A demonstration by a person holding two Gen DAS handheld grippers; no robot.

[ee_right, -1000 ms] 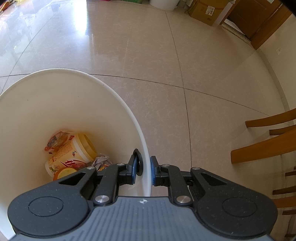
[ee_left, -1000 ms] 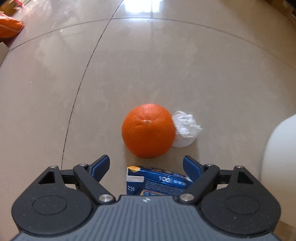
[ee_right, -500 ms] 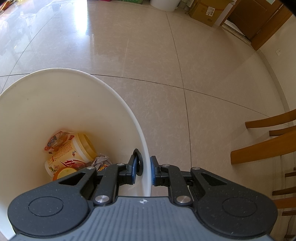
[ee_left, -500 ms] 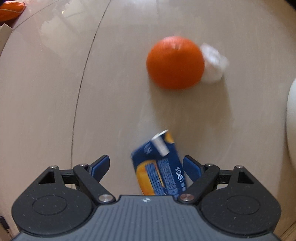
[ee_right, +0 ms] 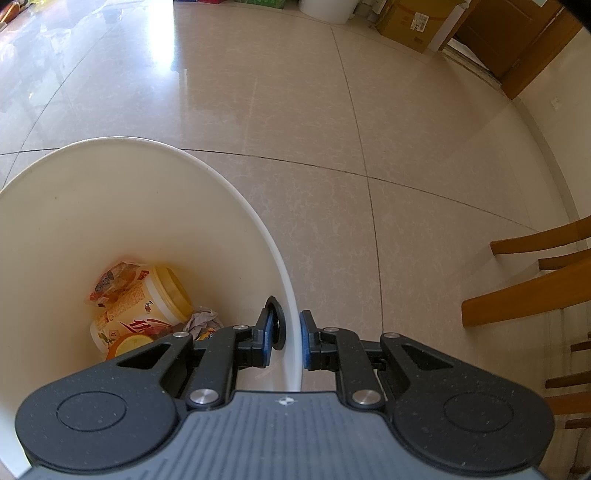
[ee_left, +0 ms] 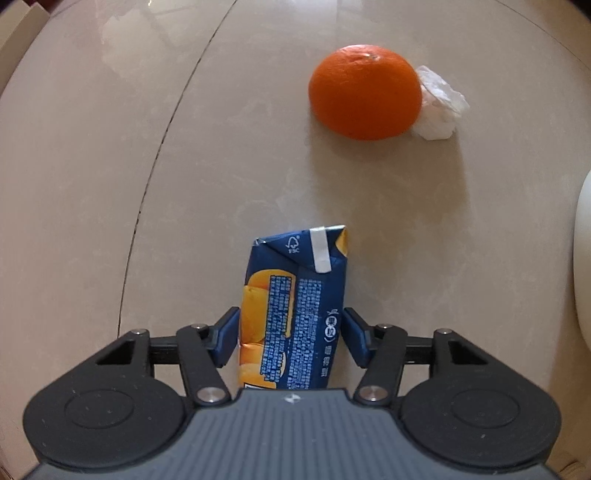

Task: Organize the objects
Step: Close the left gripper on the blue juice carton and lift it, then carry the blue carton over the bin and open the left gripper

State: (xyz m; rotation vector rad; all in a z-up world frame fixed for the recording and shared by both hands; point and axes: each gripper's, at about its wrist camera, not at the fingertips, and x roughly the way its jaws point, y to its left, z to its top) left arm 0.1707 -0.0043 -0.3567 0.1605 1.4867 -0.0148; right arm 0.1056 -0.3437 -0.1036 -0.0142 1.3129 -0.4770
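A blue and orange juice carton [ee_left: 295, 280] lies flat on the tiled floor between the jaws of my left gripper [ee_left: 291, 326]. The jaws are closing, and both blue pads touch the carton's long sides. The gripper points straight down at it. Beyond the carton sit an orange [ee_left: 365, 92] and a crumpled white tissue [ee_left: 439, 107] that touches the fruit's right side. My right gripper [ee_right: 285, 334] is shut on the rim of a white bucket [ee_right: 207, 173], one finger inside the wall and one outside. In the bucket lie a yellow instant-noodle cup [ee_right: 147, 306], a snack wrapper [ee_right: 110, 280] and crumpled paper [ee_right: 201, 319].
The bucket's white wall [ee_left: 581, 266] shows at the right edge of the left wrist view. Wooden chair legs [ee_right: 528, 288] stand to the right of the bucket. Cardboard boxes [ee_right: 410, 22] and a white tub [ee_right: 328, 9] line the far wall.
My left gripper moved back from the orange, came down over the carton, and its jaws closed in onto the carton's sides. The right gripper and the bucket stayed still.
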